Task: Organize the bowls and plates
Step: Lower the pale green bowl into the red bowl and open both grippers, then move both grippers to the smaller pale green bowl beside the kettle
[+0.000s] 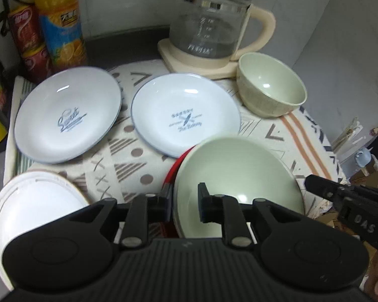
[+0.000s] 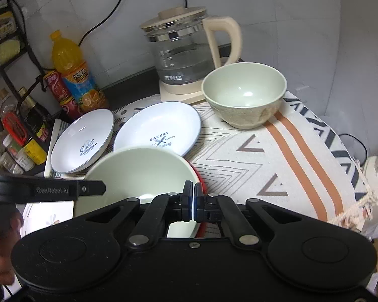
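A pale green bowl sits low over the patterned cloth, with a red rim showing under its edge. My left gripper straddles the bowl's left rim. One finger is outside and one inside, a gap shows beside the rim, and the gripper is open. My right gripper is shut on the bowl's right rim. A second green bowl stands upright at the back right. Two white printed plates lie behind the held bowl.
Another white plate lies at the near left. A glass kettle on a cream base stands at the back, with an orange drink bottle and red cans at the back left. A bottle rack lines the left side.
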Available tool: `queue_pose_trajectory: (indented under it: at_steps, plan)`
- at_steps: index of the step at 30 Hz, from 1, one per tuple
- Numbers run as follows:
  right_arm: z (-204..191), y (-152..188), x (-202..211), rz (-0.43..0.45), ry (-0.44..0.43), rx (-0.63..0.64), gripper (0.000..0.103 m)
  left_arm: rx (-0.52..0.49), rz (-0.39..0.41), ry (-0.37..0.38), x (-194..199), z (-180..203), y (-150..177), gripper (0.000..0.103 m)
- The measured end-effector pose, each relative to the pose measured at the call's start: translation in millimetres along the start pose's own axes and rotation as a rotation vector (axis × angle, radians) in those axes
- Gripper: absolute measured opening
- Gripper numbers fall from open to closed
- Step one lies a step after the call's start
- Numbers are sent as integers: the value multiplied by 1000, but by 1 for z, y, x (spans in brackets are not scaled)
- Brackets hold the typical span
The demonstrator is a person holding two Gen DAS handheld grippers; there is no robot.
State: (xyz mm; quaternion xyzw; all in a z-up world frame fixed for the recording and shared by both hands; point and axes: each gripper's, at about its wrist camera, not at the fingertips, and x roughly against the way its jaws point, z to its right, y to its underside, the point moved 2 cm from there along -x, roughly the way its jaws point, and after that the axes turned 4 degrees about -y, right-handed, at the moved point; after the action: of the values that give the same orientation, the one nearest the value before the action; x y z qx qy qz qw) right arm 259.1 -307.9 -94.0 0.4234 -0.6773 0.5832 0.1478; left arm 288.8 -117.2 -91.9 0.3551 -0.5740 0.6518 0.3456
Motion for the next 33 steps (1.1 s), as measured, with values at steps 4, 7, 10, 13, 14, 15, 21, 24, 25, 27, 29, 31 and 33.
queue_pose_trajectory:
  at_steps: [4,7,10,13,14,15,21,24,25,27,29,31,33]
  plan:
    - [-5,2,-5,-9,3,14,1,-26,-8,-7,-2,0,-1,18]
    - [-6,4,-3,-10,-9,21,2,-19,8,-44,4,-2,-4,31]
    - [-4,3,0,-6,-8,9,8,4,48,-67,13,-7,-8,55]
    - [1,0,4,9,1,-10,29,10,66,-81,17,-8,-11,64]
    - [3,-1,5,15,8,-17,35,11,67,-83,18,-7,-13,65]
    - [5,-2,6,21,15,-22,46,11,68,-82,19,-7,-14,66]
    - [18,-9,10,50,72,-45,86,45,73,-18,15,-3,-22,83]
    - [23,-12,12,79,102,-53,96,34,75,-28,10,2,-27,84]
    - [24,-13,13,81,108,-55,99,26,76,-31,8,4,-29,84]
    - [28,-15,13,92,119,-68,102,13,84,-28,6,7,-32,84]
    - [33,-15,14,100,128,-83,103,-3,90,-15,3,11,-36,84]
    - [38,-15,13,100,131,-96,103,-18,91,-6,-2,15,-39,84]
    - [42,-16,14,99,127,-112,103,-25,91,-2,-5,19,-44,84]
